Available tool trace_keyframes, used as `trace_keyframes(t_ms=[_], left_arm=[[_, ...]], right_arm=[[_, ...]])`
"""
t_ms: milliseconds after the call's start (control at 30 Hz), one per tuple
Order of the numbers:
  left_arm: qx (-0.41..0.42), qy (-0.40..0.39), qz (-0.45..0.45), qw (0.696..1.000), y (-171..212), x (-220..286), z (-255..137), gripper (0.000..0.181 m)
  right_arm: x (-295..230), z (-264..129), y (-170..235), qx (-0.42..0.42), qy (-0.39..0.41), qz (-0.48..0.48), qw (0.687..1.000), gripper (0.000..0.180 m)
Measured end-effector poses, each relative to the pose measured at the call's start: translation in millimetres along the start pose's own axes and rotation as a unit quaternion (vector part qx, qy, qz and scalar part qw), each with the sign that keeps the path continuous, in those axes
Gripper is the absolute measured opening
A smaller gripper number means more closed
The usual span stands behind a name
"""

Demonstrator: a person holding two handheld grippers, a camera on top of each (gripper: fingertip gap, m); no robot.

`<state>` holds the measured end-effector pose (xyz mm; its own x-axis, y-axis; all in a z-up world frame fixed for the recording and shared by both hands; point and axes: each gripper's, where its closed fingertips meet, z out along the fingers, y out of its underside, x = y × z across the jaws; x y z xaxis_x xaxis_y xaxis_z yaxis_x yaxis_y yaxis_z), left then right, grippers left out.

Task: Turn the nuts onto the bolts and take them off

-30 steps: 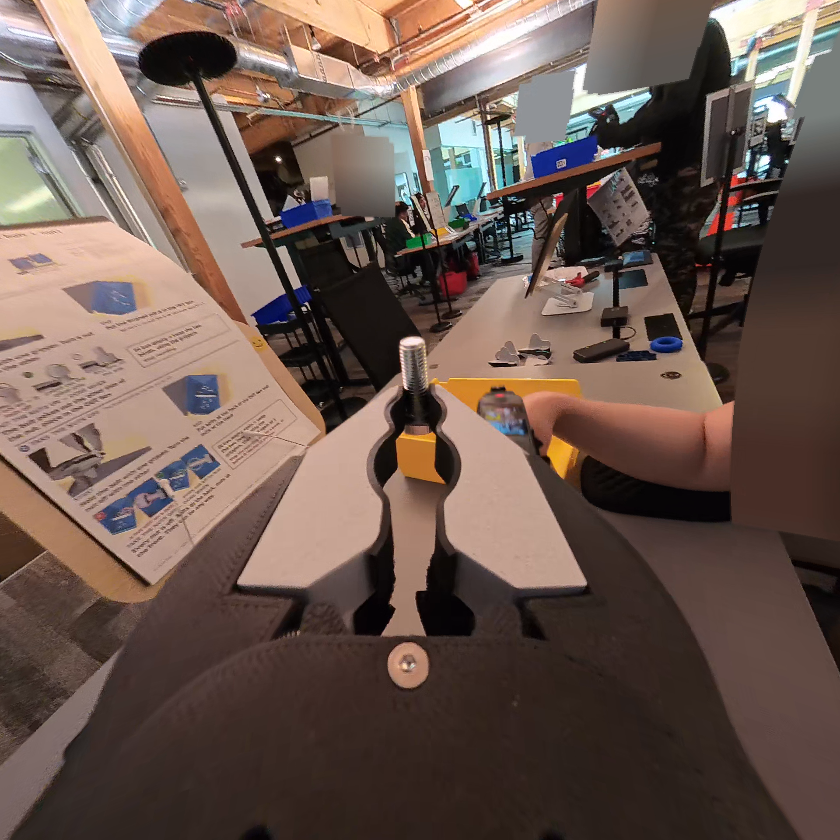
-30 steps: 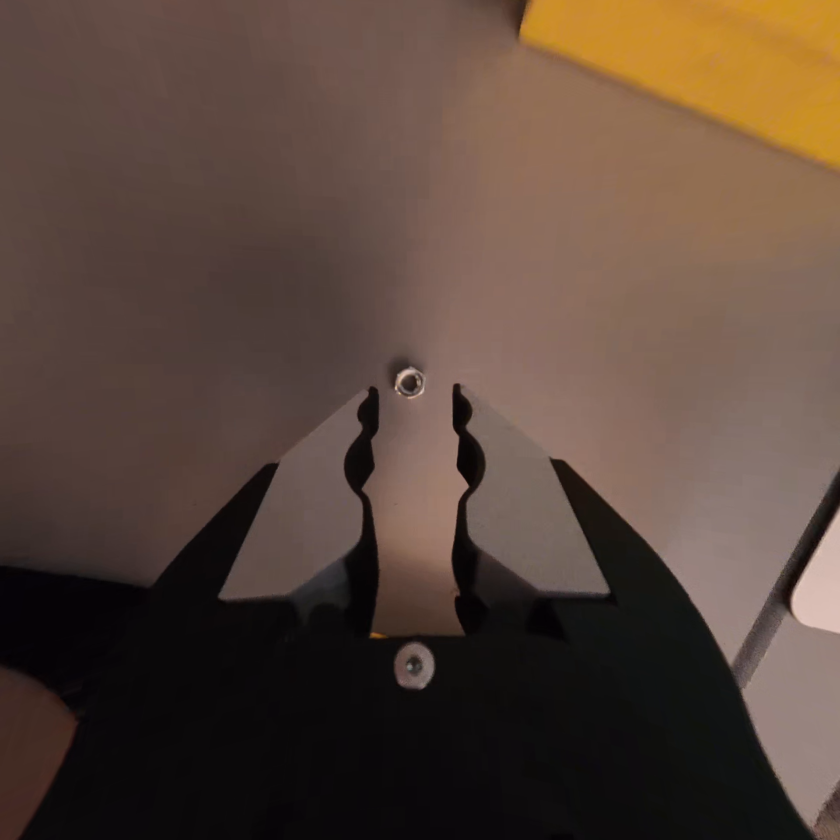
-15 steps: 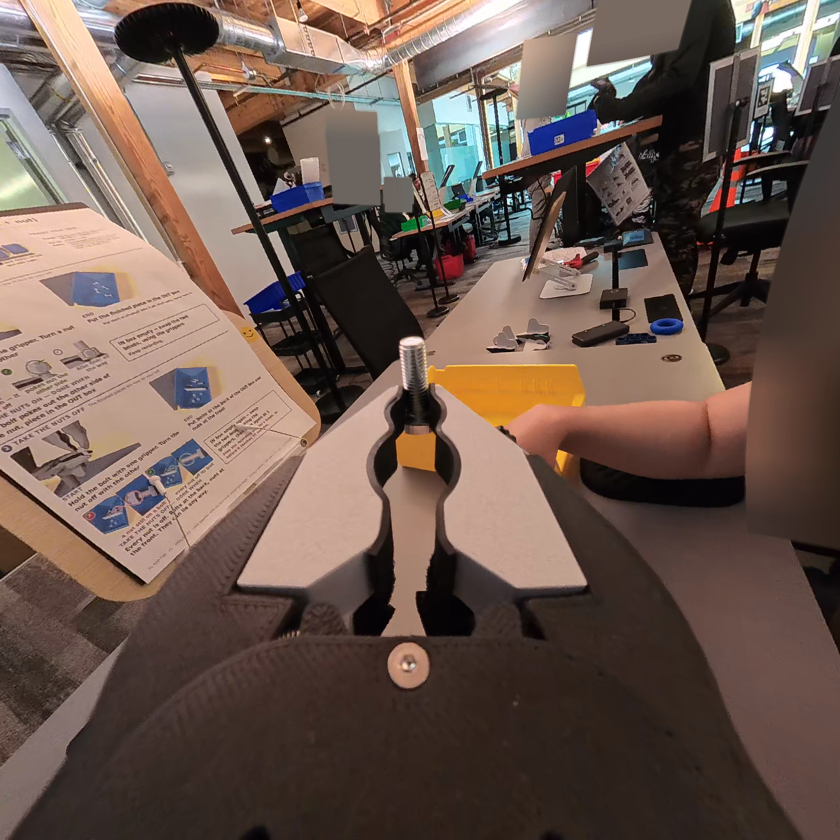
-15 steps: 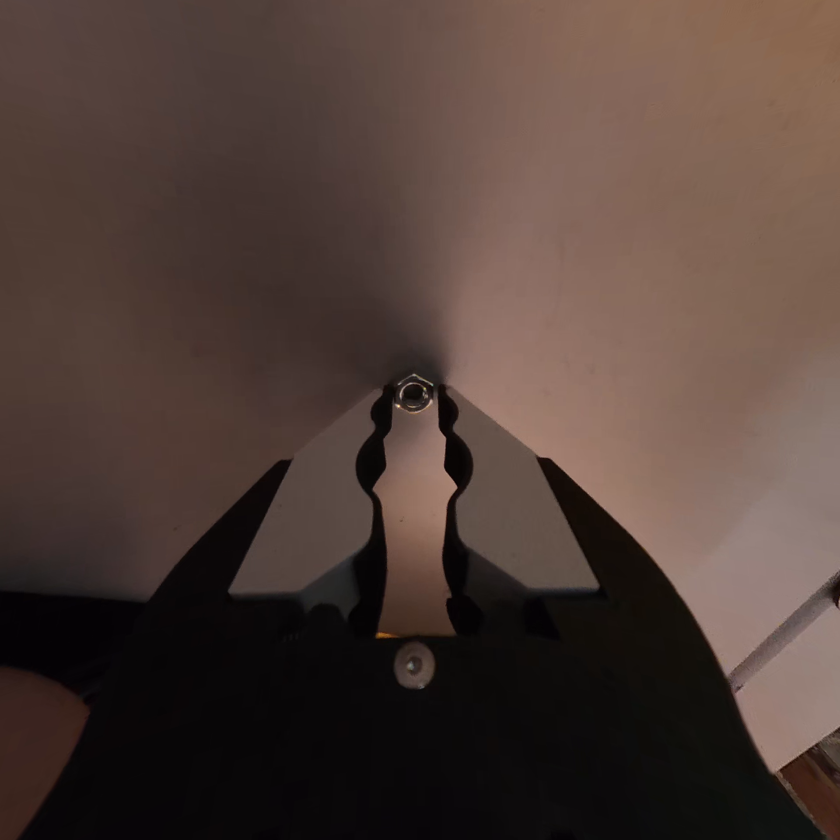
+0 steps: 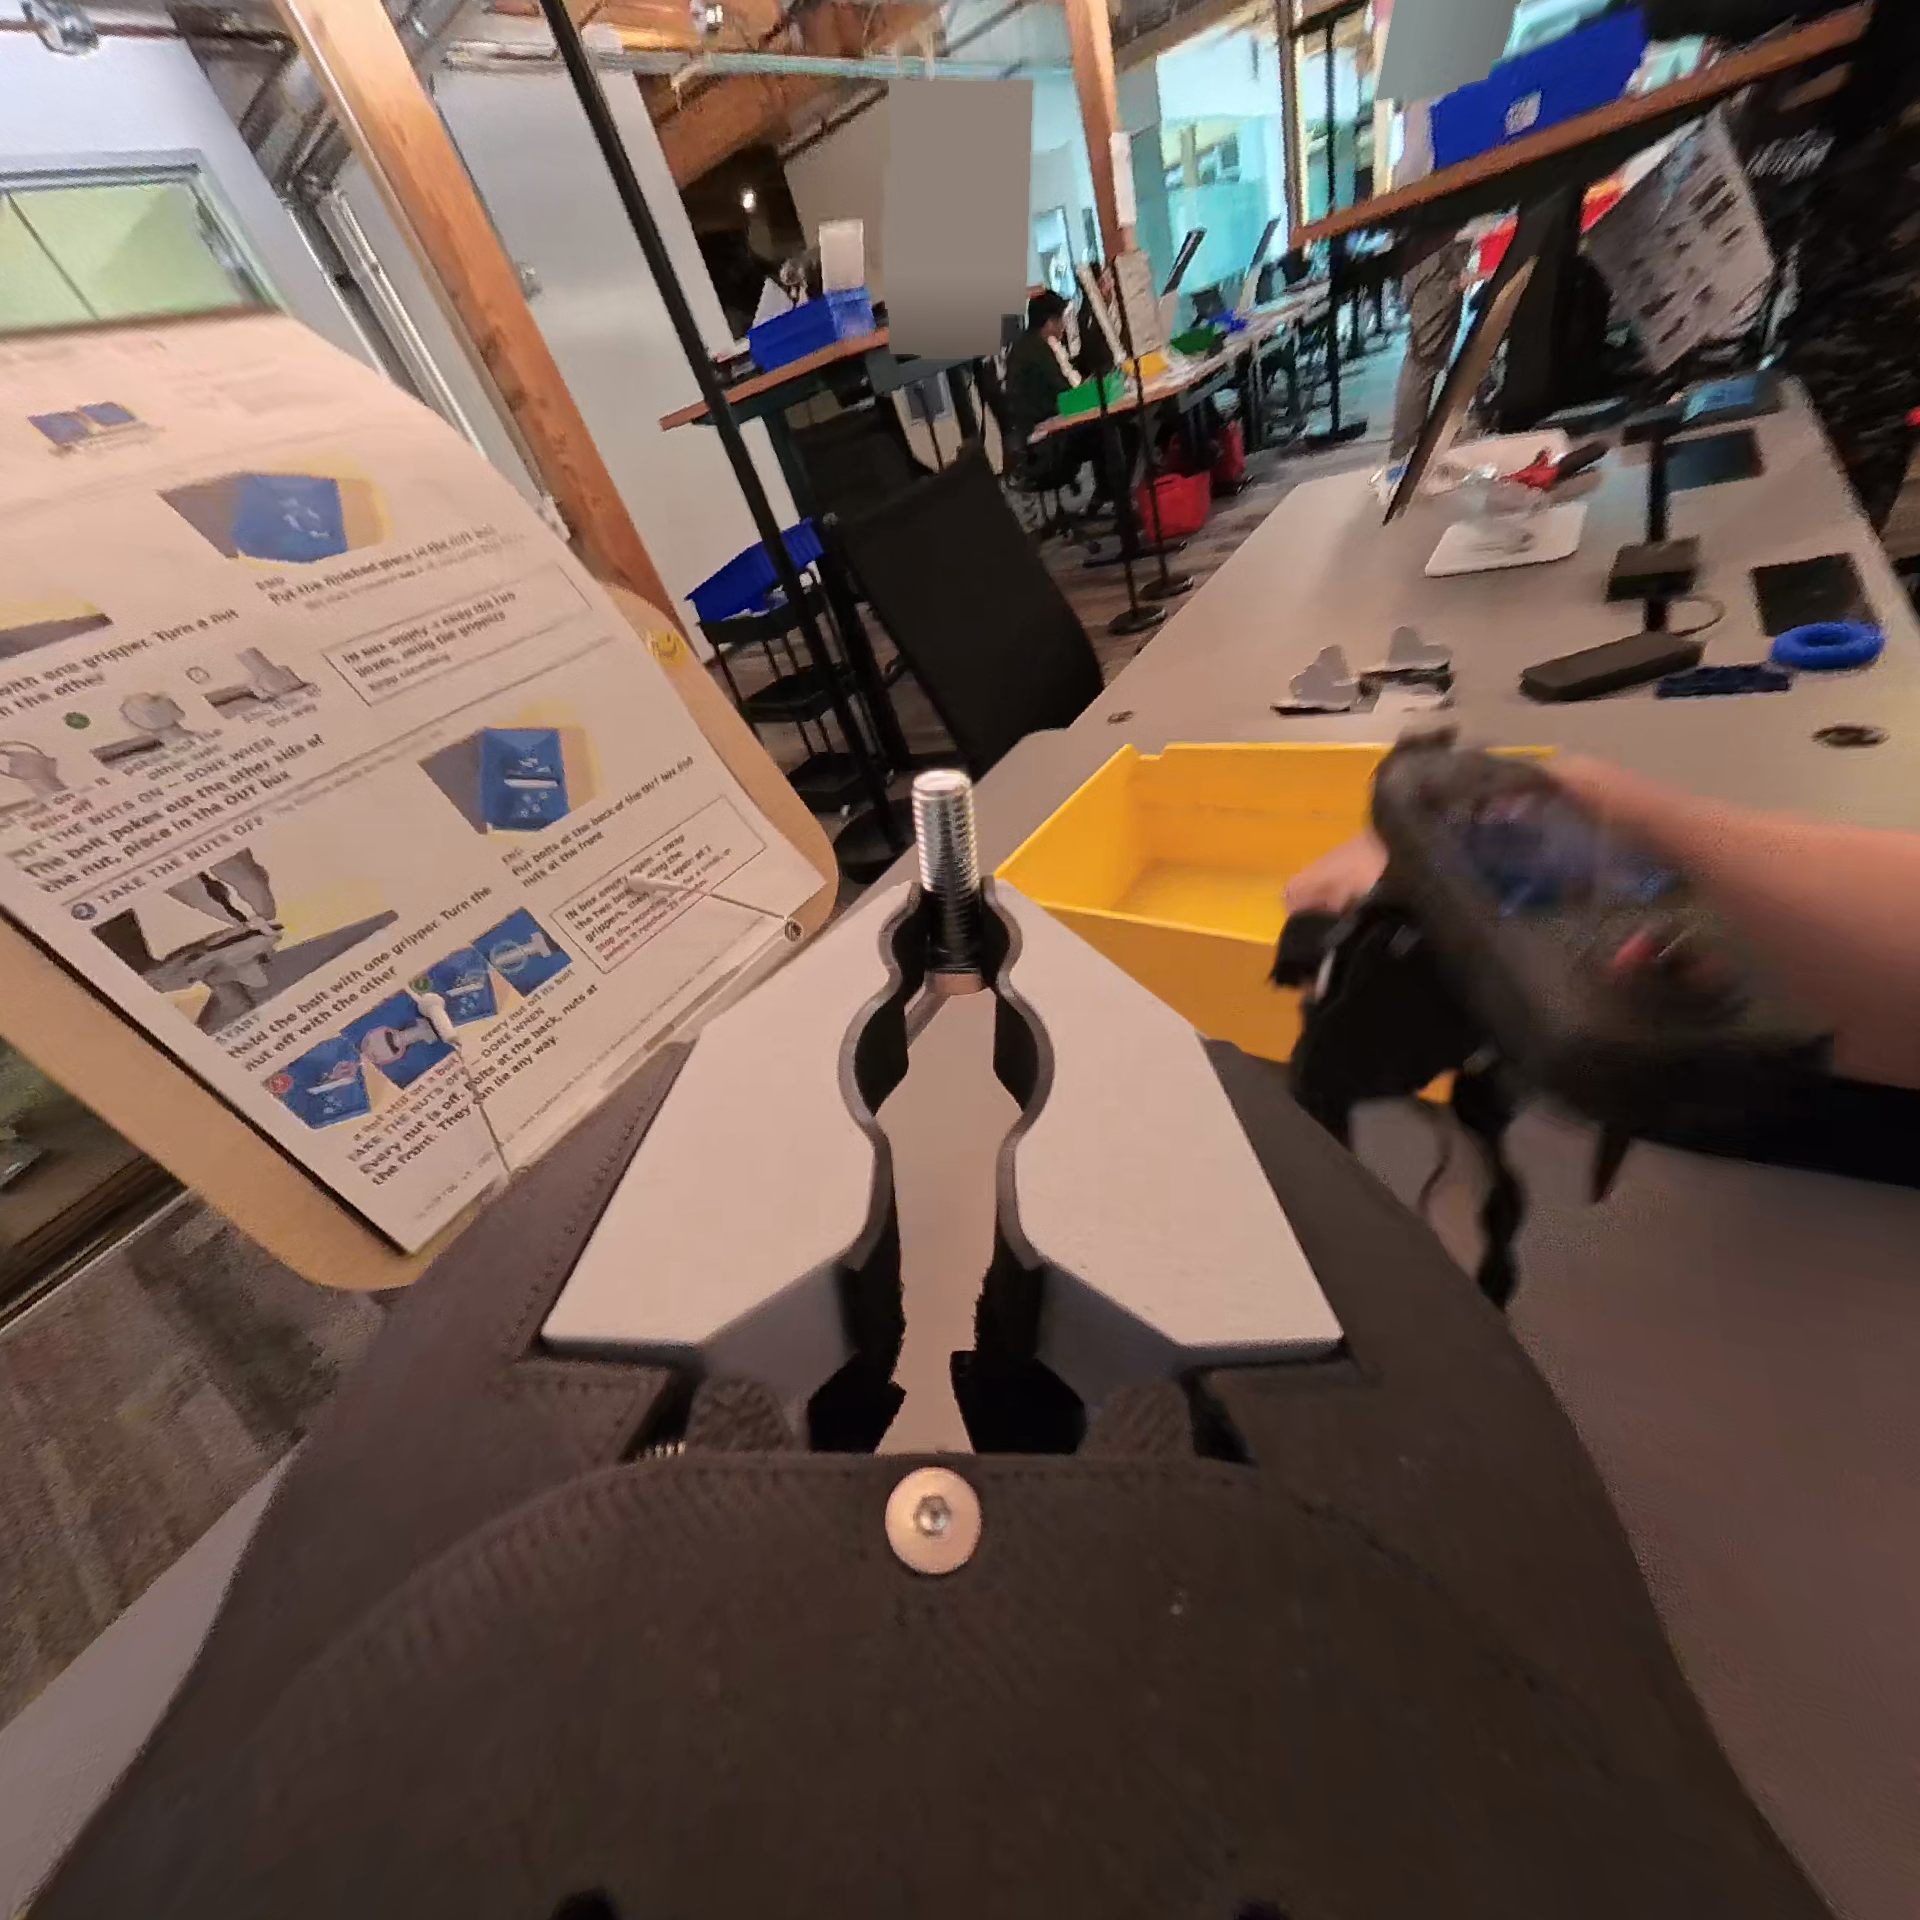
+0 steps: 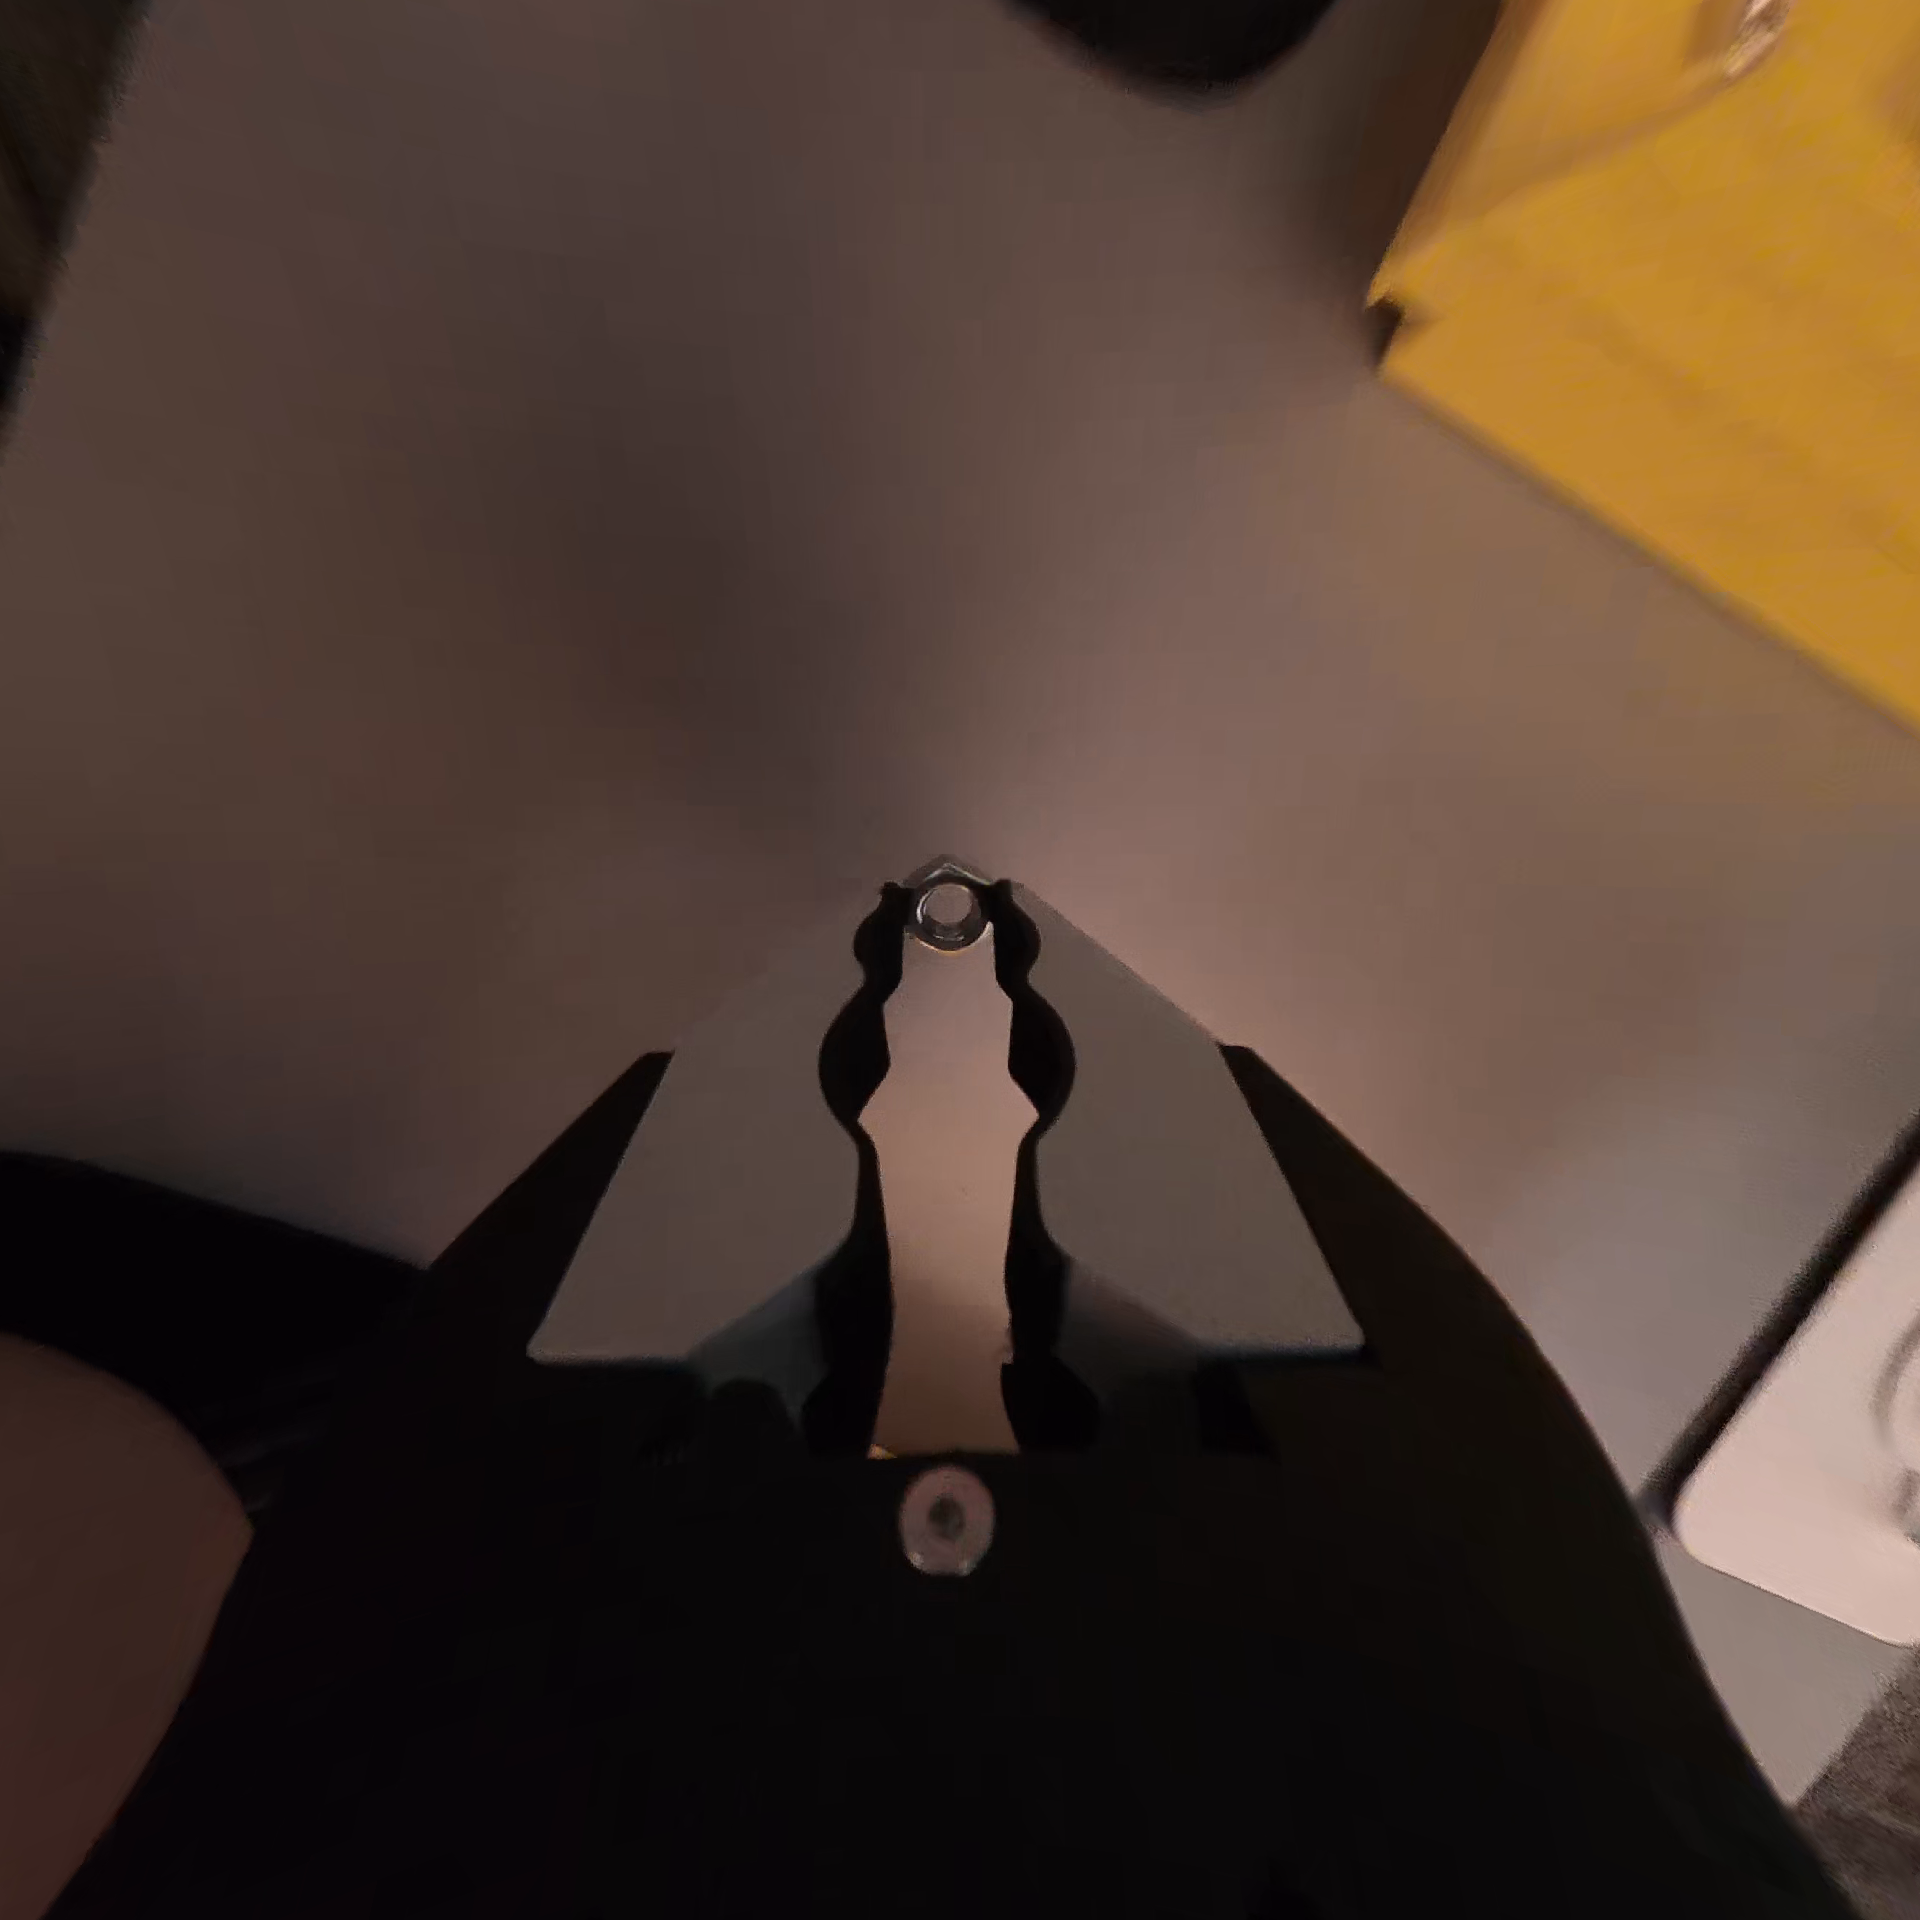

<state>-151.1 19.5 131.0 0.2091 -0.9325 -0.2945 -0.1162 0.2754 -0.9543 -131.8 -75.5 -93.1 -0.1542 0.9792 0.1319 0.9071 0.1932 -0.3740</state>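
Note:
My left gripper [image 5: 951,925] is shut on a steel bolt [image 5: 943,831] that stands upright, its threaded end poking up above the fingertips. My right gripper [image 6: 945,902] is shut on a small silver hex nut [image 6: 945,920], pinched at the very fingertips and held above the grey table [image 6: 623,520]. In the left wrist view the right gripper [image 5: 1455,997] shows blurred at the right, in a person's hand, in front of the yellow bin [image 5: 1174,883].
An instruction sheet on a wooden board [image 5: 364,790] stands at the left. The yellow bin also shows at the right wrist view's upper right [image 6: 1683,364]. A white plate-like thing [image 6: 1829,1496] lies at its lower right. Phones, a blue ring [image 5: 1825,644] and small parts lie farther back. Left tips to right tips: about 25 centimeters.
My right gripper closed on the nut on the table and lifted it; the yellow bin came back into its view. The left gripper holds the bolt as before, shifted slightly.

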Motion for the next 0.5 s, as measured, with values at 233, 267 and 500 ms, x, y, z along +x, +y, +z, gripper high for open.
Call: trace_keyframes(t_ms=[233, 267, 500], left_arm=[[-0.015, -0.005, 0.015, 1.000, 62.7, 42.8, 87.0, 0.008], [-0.013, -0.001, 0.016, 1.000, 70.9, 52.6, 96.5, 0.007], [0.016, 0.036, 0.051, 0.998, 121.9, 104.3, 129.7, 0.007]], right_arm=[[3.3, -103.1, -3.0, 0.072, 0.183, -0.015, 0.980, 0.016], [5.6, -114.0, 2.5, 0.071, 0.208, -0.007, 0.976, 0.016], [29.6, -142.4, 49.5, 0.035, 0.292, 0.067, 0.953, 0.016]])
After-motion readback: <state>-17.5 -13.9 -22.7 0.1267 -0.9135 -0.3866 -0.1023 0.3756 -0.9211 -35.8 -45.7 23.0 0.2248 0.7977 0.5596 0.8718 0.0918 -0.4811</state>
